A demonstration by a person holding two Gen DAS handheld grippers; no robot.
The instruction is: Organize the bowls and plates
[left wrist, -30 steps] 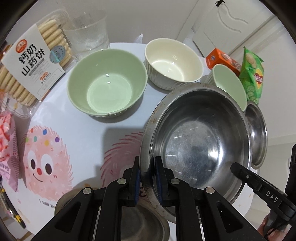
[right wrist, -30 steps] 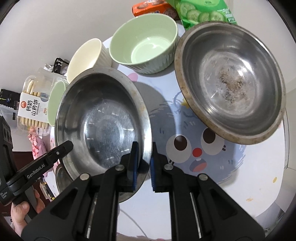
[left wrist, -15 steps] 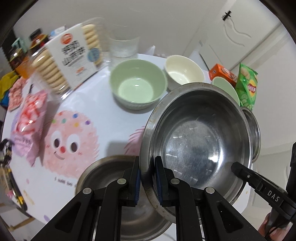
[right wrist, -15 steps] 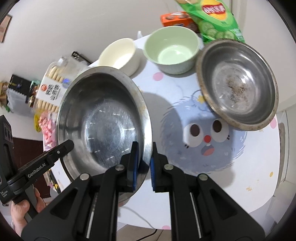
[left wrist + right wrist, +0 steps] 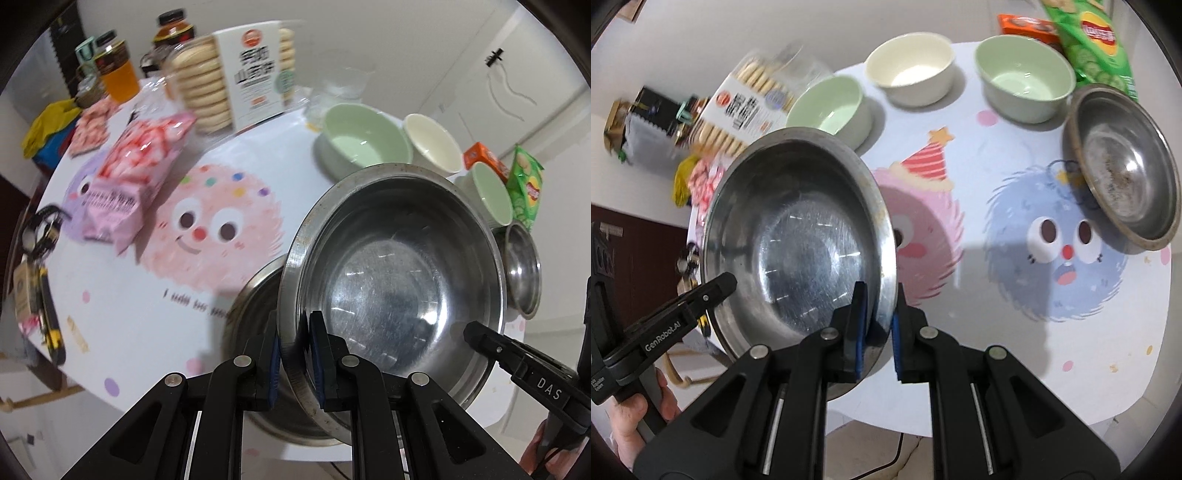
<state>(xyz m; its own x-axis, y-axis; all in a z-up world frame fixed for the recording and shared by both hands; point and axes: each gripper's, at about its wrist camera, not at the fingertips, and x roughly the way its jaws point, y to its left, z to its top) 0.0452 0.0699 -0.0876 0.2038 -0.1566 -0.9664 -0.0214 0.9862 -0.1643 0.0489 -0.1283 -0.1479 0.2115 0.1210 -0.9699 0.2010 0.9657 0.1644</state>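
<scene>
Both grippers hold one large steel bowl (image 5: 399, 291) by opposite rims, lifted above the table. My left gripper (image 5: 295, 354) is shut on its left rim. My right gripper (image 5: 877, 325) is shut on its right rim; the bowl fills the left of the right wrist view (image 5: 798, 236). A second steel bowl (image 5: 255, 306) sits on the table under and left of it. A third steel bowl (image 5: 1123, 184) stands at the right. Two green bowls (image 5: 1025, 77) (image 5: 829, 109) and a cream bowl (image 5: 912, 72) stand at the back.
A round table with a cartoon cloth (image 5: 1015, 295). A biscuit pack (image 5: 236, 77), a pink snack bag (image 5: 129, 177), jars (image 5: 118, 70), a glass (image 5: 343, 81), a chips bag (image 5: 1089, 37) and an orange box (image 5: 1027, 24) line the far side. Keys (image 5: 40, 229) lie at the left edge.
The held bowl has been carried leftward and toward the near edge of the table. It now hangs over the second steel bowl, and the bowls at the back look farther away.
</scene>
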